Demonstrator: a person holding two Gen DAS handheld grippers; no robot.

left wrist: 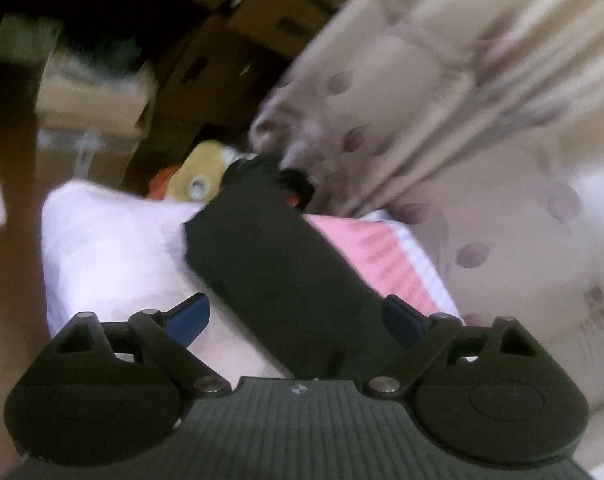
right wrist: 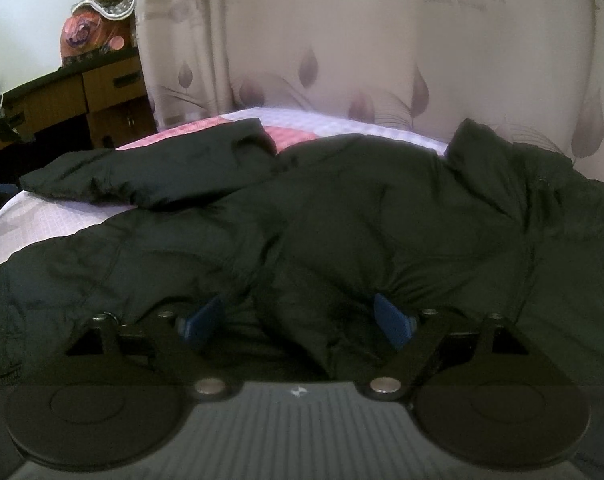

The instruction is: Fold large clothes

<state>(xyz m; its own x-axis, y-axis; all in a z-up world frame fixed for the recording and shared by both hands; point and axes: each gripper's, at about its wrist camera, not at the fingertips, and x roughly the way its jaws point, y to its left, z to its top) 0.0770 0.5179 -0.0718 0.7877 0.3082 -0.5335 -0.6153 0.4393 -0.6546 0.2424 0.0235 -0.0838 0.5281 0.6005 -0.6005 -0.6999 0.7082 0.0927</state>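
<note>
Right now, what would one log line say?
scene: black jacket on bed | left tool: open over sleeve | right tool: open, fabric between, unpinched

Curtain hard vs bed's far side; jacket covers most of bed, bare strip at left edge

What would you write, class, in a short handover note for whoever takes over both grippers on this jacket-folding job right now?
Left gripper: open, over the black sleeve, not pinching it.
Right gripper: open, a ridge of the black jacket between its fingers, not clamped.
The jacket lies spread on the bed, one sleeve stretched out to the side, curtain behind.
Done: jacket laid out.
Left: fold the sleeves in, then the body.
</note>
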